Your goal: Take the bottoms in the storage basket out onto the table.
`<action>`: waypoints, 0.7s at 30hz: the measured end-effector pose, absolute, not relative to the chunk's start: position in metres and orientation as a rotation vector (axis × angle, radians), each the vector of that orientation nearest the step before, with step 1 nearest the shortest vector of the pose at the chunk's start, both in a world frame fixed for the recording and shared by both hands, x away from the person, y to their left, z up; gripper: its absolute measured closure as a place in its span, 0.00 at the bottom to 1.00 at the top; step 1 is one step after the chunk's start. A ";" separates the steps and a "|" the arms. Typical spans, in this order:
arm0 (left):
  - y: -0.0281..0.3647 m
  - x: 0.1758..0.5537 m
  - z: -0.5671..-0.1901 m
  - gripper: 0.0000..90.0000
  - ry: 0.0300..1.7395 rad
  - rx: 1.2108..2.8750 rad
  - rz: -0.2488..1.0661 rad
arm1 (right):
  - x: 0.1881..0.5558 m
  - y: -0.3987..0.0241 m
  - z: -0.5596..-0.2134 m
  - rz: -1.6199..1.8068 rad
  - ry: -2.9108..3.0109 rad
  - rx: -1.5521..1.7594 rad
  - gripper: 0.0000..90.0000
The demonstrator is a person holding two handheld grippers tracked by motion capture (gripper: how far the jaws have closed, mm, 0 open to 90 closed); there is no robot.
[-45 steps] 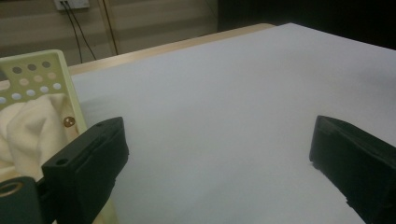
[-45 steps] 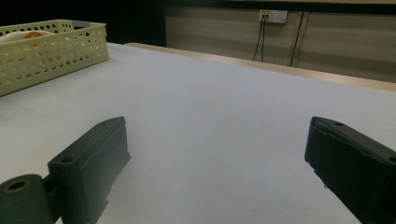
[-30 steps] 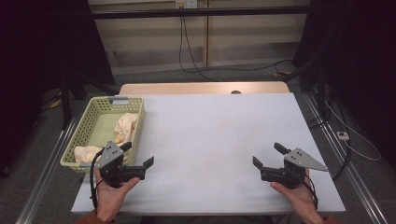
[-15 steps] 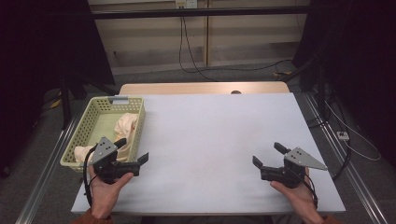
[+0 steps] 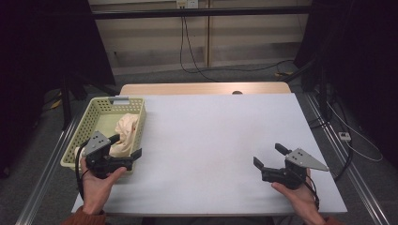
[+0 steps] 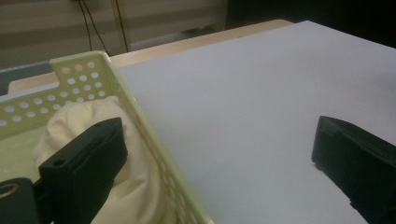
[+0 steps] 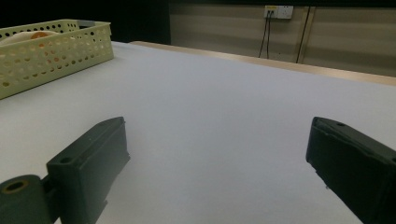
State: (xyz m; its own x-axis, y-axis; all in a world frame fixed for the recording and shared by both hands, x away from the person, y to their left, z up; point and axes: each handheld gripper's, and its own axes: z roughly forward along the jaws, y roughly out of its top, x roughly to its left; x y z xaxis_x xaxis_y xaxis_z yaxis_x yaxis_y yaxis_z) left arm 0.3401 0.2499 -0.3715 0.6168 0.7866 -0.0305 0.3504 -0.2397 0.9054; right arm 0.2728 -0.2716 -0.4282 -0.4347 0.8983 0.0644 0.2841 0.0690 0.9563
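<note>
A pale yellow-green perforated basket (image 5: 88,123) stands at the table's left edge with cream cloth (image 5: 126,131) bunched inside. My left gripper (image 5: 126,146) is open at the basket's near right corner. In the left gripper view, the left gripper (image 6: 219,140) straddles the basket wall (image 6: 140,112): one jaw lies over the cloth (image 6: 84,116) and the other over the white table outside. My right gripper (image 5: 268,154) is open low over the table's near right part. The right gripper (image 7: 215,140) has nothing between its fingers, and the basket (image 7: 46,46) sits far off.
The white table top (image 5: 211,136) spreads between both grippers, with a wooden strip (image 5: 202,88) along its far edge. Metal rails run down both sides of the table. Cables lie on the floor behind and to the right.
My left gripper has moved left and forward from the bare table to the basket's near right corner, with one jaw now over the cloth. The right gripper has stayed put.
</note>
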 end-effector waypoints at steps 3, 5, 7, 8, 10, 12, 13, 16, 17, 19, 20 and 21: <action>0.254 0.342 -0.365 0.04 0.913 1.844 0.543 | 0.272 -0.272 -0.428 1.382 1.782 1.170 0.06; 0.257 0.343 -0.361 0.04 0.917 1.847 0.548 | 0.273 -0.272 -0.428 1.383 1.781 1.176 0.06; 0.260 0.345 -0.359 0.04 0.917 1.851 0.558 | 0.273 -0.272 -0.429 1.384 1.782 1.178 0.06; 0.261 0.346 -0.358 0.04 0.917 1.847 0.559 | 0.273 -0.272 -0.429 1.384 1.782 1.178 0.06; 0.264 0.350 -0.355 0.04 0.938 1.849 0.563 | 0.273 -0.273 -0.429 1.385 1.784 1.179 0.06; 0.265 0.354 -0.354 0.04 0.939 1.854 0.563 | 0.274 -0.273 -0.429 1.390 1.782 1.182 0.06; 0.265 0.356 -0.353 0.04 0.927 1.860 0.566 | 0.274 -0.274 -0.429 1.389 1.784 1.185 0.06; 0.268 0.360 -0.350 0.04 0.920 1.856 0.551 | 0.274 -0.274 -0.430 1.389 1.784 1.188 0.06; 0.269 0.362 -0.348 0.03 0.931 1.859 0.548 | 0.275 -0.274 -0.430 1.389 1.785 1.188 0.06; 0.270 0.365 -0.346 0.03 0.941 1.864 0.563 | 0.275 -0.274 -0.430 1.390 1.784 1.189 0.06; 0.270 0.366 -0.345 0.03 0.949 1.868 0.568 | 0.275 -0.274 -0.430 1.390 1.784 1.189 0.06; 0.270 0.368 -0.345 0.04 0.962 1.870 0.568 | 0.275 -0.274 -0.430 1.388 1.786 1.188 0.06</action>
